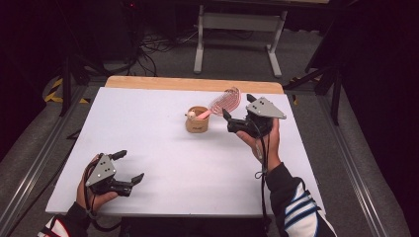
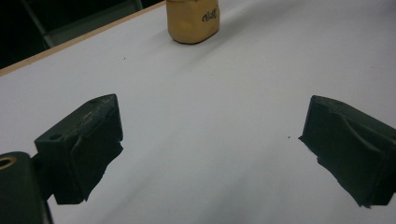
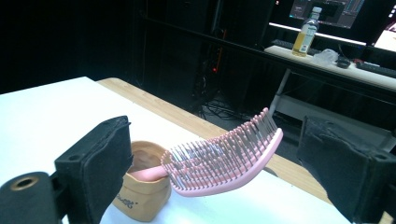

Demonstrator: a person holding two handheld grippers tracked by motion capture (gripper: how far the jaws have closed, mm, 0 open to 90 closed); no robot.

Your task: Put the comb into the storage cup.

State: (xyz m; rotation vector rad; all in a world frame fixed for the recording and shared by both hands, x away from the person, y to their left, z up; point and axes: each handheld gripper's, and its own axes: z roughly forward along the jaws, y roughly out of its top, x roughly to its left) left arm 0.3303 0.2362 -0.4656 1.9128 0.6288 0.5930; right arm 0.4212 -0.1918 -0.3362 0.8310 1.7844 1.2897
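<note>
both grippers' fingers open; pink brush in tan cup, btwn right fingers, untouched.

brush handle hidden inside pouch

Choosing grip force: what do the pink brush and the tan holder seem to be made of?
The hairbrush looks like moulded plastic: smooth matt pink body and rows of thin stiff bristles. The tan holder looks soft, perhaps kraft paper or a leather-like sheet: its rim and walls are crumpled and uneven, matt, with printed lettering. Which of these it is stays uncertain.
</note>
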